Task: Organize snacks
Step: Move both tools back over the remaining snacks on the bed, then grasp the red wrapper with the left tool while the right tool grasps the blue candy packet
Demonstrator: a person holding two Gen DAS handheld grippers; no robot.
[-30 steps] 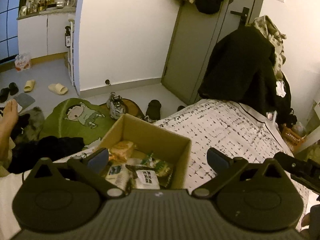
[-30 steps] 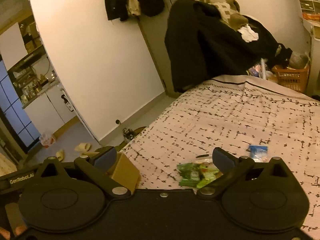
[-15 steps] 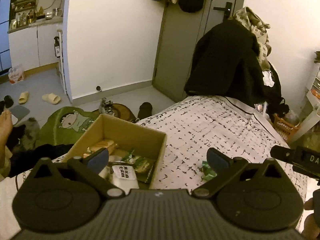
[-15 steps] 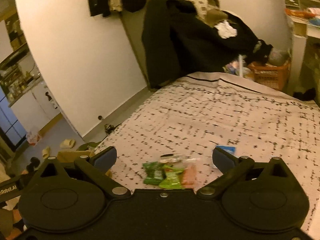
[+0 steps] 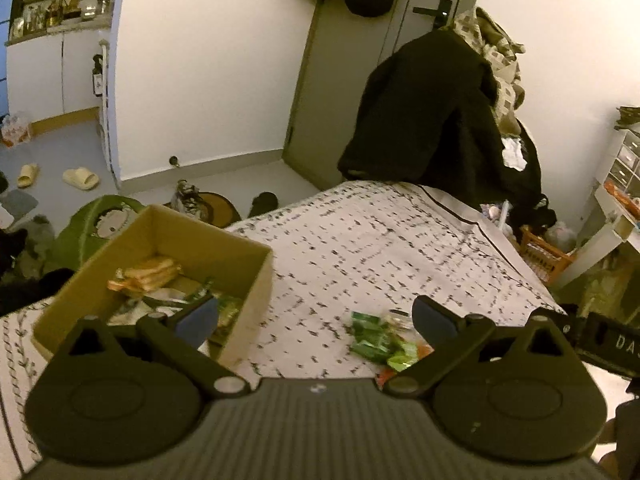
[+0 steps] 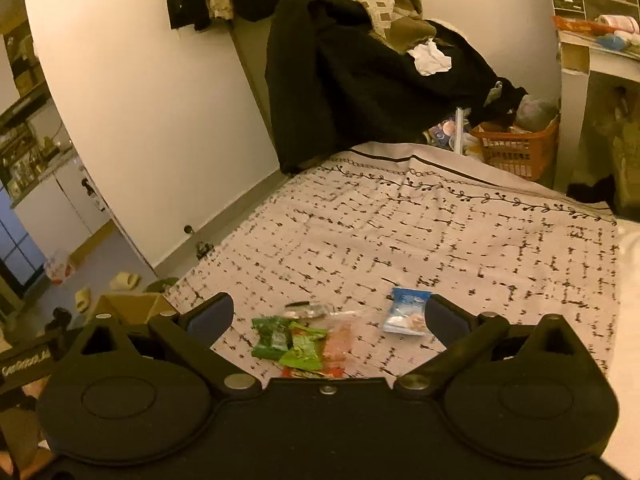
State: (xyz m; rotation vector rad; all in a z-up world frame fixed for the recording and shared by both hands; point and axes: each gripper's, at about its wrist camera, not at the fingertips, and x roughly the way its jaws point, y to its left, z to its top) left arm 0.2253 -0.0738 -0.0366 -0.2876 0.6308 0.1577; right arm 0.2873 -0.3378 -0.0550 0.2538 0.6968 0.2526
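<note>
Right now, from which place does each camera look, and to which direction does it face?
Left wrist: sits on the left tongs, open, facing across the bed toward the door; cardboard box at left, green snack packets ahead.
Right wrist: sits on the right tongs, open, facing along the bed toward the clothes pile; green snack packets and blue packet between its fingers.
Shared: bed, green snack packets, cardboard box.
</note>
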